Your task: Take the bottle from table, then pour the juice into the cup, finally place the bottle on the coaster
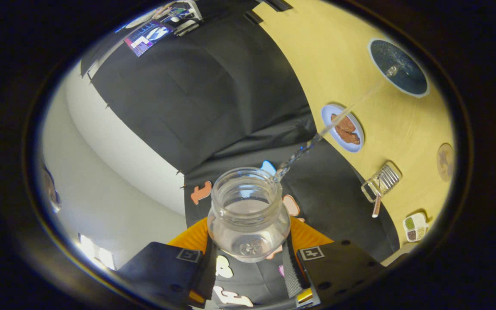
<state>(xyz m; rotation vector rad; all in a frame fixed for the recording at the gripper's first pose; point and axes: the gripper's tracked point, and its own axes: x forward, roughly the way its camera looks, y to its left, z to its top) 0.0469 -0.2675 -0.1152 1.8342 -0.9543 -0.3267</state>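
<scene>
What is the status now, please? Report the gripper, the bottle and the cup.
Gripper shut on bottle, tilted. Stream running from its mouth to the cup. Plate under the stream's path, nothing blocking.

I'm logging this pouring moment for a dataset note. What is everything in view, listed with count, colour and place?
bottle: 1, clear glass, open mouth, clamped between the fingers, tilted.
stream of liquid: 1, clear, running from the bottle's mouth toward the cup.
cup: 1, dark inside with a pale rim, far across the yellow table.
plate: 1, pale blue, holding brown pieces, under the stream's line.
coaster: 1, brownish round, beyond the plate.
clear container: 1, near the coaster.
compartment dish: 1, white, table edge.
hand-held gripper: 1, fingers pressing on the bottle's sides.
</scene>
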